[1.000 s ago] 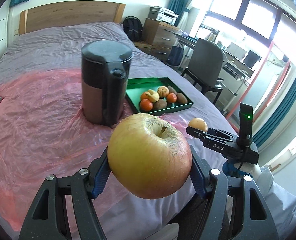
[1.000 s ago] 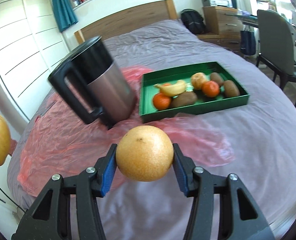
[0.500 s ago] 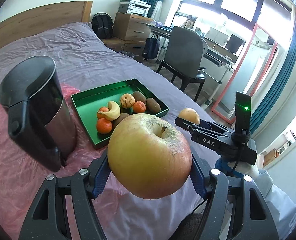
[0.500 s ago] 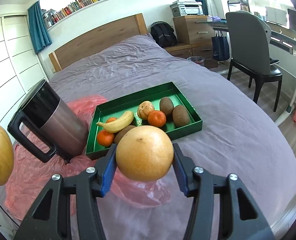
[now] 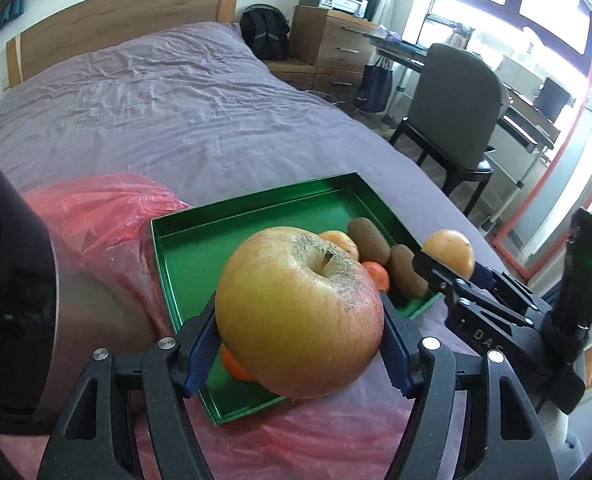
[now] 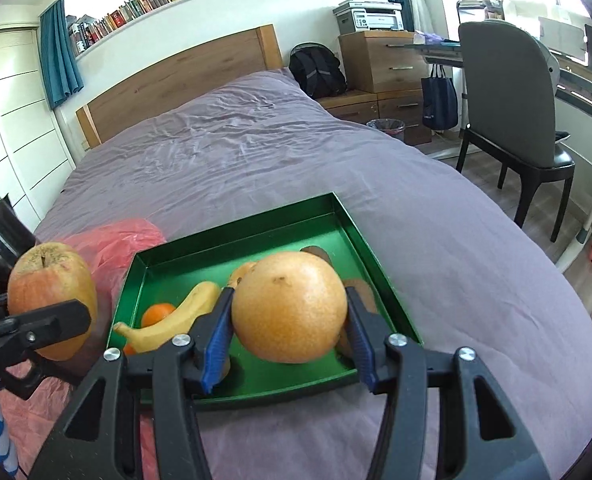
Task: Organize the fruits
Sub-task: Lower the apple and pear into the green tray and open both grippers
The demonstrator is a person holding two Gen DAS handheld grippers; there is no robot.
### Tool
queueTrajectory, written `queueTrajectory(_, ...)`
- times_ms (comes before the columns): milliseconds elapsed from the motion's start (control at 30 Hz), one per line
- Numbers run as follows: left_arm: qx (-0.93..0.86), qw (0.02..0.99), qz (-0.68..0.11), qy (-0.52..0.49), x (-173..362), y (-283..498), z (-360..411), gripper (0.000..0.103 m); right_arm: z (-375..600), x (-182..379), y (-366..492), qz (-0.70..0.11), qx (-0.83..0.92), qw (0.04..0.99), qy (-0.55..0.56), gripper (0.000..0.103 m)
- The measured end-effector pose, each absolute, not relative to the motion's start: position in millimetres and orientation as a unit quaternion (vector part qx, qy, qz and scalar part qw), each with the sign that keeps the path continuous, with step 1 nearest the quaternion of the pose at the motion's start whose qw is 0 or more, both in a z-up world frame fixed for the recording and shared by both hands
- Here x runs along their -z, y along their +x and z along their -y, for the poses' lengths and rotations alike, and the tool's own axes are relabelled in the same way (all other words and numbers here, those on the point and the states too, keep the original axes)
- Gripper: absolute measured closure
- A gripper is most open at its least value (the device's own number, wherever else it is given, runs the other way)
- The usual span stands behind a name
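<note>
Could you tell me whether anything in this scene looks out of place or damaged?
One thing: the apple in the left tongs has rough, dark speckling around its stem hollow, like russeting or blemish. A steel kettle also sits on the bed beside the green tray, odd company for fruit. Nothing looks spilled.

Left gripper (image 5: 299, 330), right gripper (image 6: 288, 330): jaws clamped, angled downward.
</note>
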State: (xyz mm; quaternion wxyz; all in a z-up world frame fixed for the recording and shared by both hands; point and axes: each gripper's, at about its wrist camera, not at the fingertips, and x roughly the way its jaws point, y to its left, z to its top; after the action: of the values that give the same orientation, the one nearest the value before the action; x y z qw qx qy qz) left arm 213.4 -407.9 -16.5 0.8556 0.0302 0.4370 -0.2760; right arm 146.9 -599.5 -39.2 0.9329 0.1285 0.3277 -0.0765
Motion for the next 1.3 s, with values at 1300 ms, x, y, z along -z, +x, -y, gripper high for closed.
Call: queueTrajectory(1300,0.184,0.852,-0.490,0.035,93,287,438,0.037,597,97,289,-0.428,0.039,0.901,0.055,0.012)
